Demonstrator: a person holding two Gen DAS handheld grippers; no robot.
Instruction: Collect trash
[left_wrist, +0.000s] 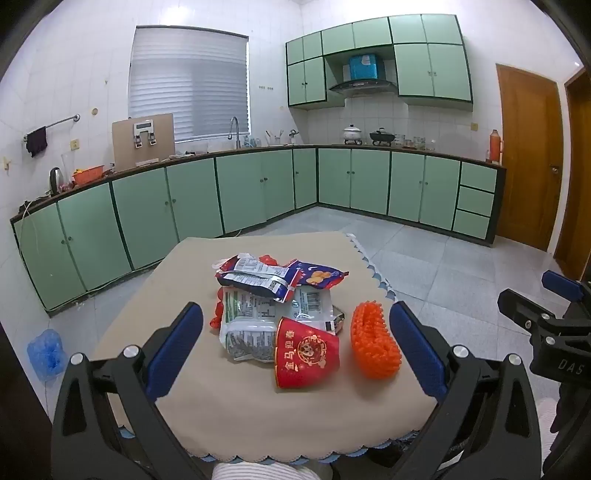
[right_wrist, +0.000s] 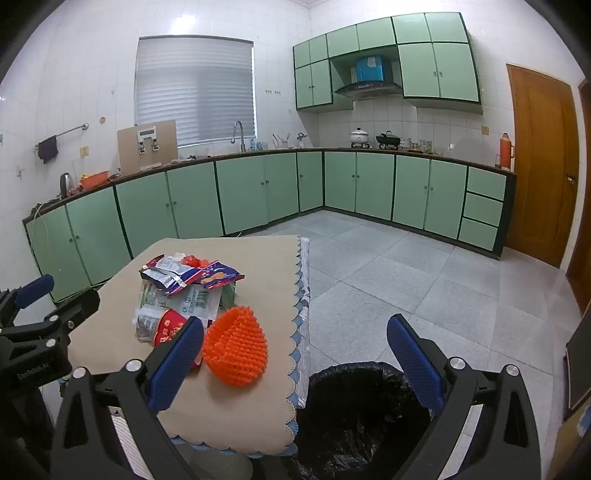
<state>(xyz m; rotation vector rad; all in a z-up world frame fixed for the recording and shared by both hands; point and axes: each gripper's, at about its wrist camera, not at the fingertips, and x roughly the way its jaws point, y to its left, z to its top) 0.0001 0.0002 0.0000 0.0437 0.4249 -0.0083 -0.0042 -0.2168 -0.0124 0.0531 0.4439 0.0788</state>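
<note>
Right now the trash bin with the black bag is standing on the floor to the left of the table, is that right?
Not quite. The trash bin with its black bag stands on the floor to the right of the table, not the left. The right wrist view shows it.

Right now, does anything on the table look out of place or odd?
Yes. A red paper cup lies tipped on its side atop crumpled snack wrappers. Beside it, an orange spiky brush rests upside down, apart from the pile. Nothing looks spilled.
</note>
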